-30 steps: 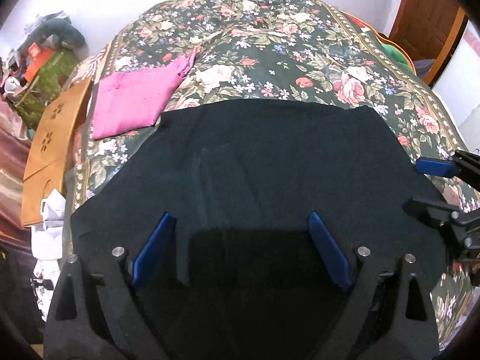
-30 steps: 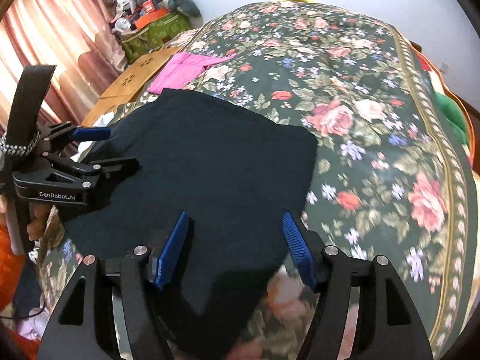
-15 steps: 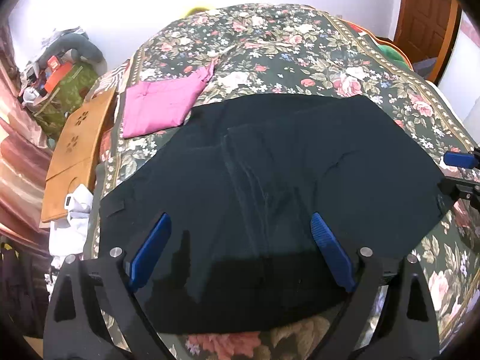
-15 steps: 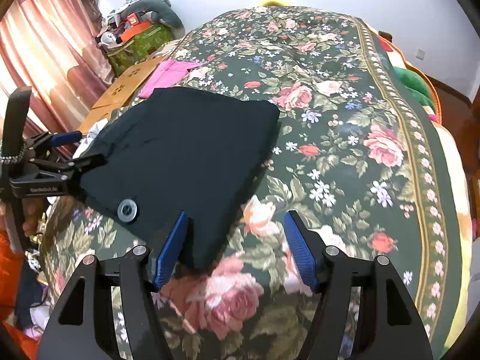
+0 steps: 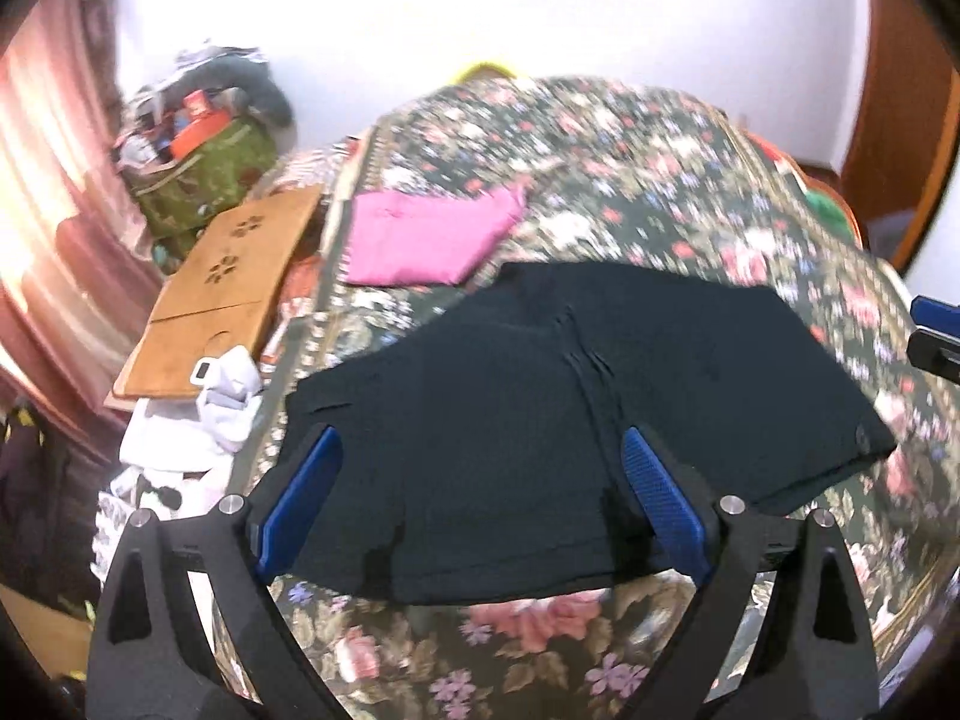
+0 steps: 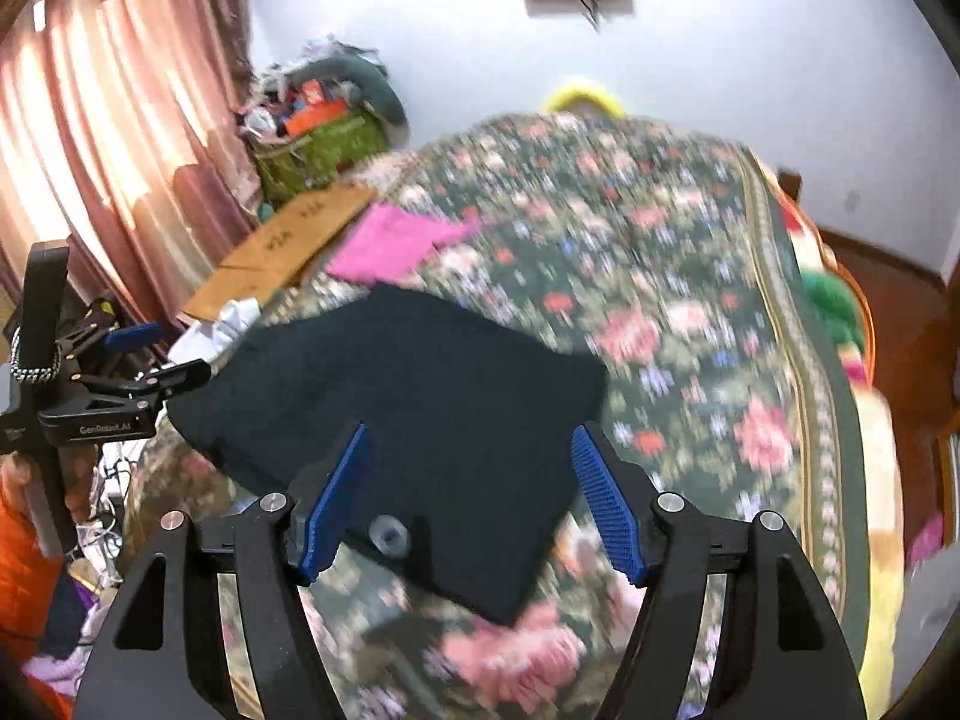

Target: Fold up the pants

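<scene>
The dark navy pants (image 5: 540, 420) lie folded into a flat stack on the floral bedspread (image 5: 660, 192), with a round button near the waist edge (image 6: 389, 534). The pants also show in the right wrist view (image 6: 420, 408). My left gripper (image 5: 480, 498) is open and empty, held above the near edge of the pants. My right gripper (image 6: 474, 498) is open and empty, held above the waist end. The left gripper also shows in the right wrist view (image 6: 150, 360), off the bed's left side. The right gripper's tips show at the left wrist view's right edge (image 5: 936, 330).
A folded pink garment (image 5: 426, 234) lies on the bed beyond the pants. A wooden lap table (image 5: 222, 288), white cloth (image 5: 198, 420) and a cluttered green bag (image 5: 204, 174) sit left of the bed. Pink curtains (image 6: 102, 132) hang left; a door (image 5: 900, 90) stands right.
Both grippers have pulled back and up from the pants, which now lie smaller and farther in view. Both stay open. The view has tilted up toward the wall.
</scene>
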A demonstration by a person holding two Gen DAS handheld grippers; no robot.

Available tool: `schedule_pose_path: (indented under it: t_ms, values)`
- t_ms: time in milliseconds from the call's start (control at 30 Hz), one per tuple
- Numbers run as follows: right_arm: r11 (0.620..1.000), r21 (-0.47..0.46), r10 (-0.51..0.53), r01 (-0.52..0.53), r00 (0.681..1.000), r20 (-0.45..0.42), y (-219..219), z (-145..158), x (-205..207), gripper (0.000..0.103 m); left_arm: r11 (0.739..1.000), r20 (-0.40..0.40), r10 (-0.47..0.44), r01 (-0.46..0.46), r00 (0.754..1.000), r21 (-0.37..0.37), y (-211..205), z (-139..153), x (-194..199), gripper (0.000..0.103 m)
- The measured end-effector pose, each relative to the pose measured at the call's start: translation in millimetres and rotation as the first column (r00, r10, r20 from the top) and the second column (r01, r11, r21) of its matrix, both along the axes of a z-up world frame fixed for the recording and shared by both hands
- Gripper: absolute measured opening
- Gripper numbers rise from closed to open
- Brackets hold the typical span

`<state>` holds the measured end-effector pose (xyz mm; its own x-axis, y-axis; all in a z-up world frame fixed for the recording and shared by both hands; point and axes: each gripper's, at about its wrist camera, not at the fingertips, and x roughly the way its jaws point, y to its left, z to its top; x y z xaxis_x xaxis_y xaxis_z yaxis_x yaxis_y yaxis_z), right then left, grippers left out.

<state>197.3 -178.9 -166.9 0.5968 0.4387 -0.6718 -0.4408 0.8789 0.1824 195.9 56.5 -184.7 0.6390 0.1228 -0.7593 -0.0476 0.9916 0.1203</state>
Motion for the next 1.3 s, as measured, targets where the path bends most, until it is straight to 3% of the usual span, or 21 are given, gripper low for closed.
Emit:
schedule_pose_path:
  t_ms: [133, 333, 433, 700, 867, 1033, 1300]
  values:
    - [0.998, -0.033, 0.059, -0.057, 0.996, 0.069, 33, 7, 3, 0.07, 0.998, 0.036, 0.053, -0.051, 0.998, -0.042, 28, 13, -15, 0.095]
    - [0.989, -0.072, 0.134, -0.133, 0.991, 0.012, 75, -15, 18, 0.07, 0.983, 0.008, 0.15, -0.148, 0.989, -0.104, 79, 7, -34, 0.095]
    - [0.982, -0.111, 0.151, -0.153, 0.988, -0.025, 91, -31, 22, 0.07, 0.97, -0.054, 0.214, -0.219, 0.975, -0.102, 102, -12, -37, 0.095]
    - [0.961, -0.198, 0.171, -0.192, 0.978, -0.116, 107, -57, 20, 0.07, 0.924, -0.214, 0.22, -0.274, 0.952, -0.268, 133, -58, -45, 0.095]
    - [0.96, -0.198, 0.169, -0.196, 0.974, -0.149, 107, -57, 20, 0.07, 0.862, -0.287, 0.167, -0.281, 0.943, -0.422, 141, -78, -46, 0.095]
    - [0.957, -0.207, 0.173, -0.202, 0.974, -0.149, 110, -59, 20, 0.07, 0.755, -0.32, 0.092, -0.275, 0.943, -0.595, 146, -90, -43, 0.095]
    - [0.959, -0.192, 0.181, -0.21, 0.971, -0.158, 109, -61, 22, 0.07, 0.647, -0.333, 0.078, -0.302, 0.94, -0.7, 156, -107, -31, 0.095]
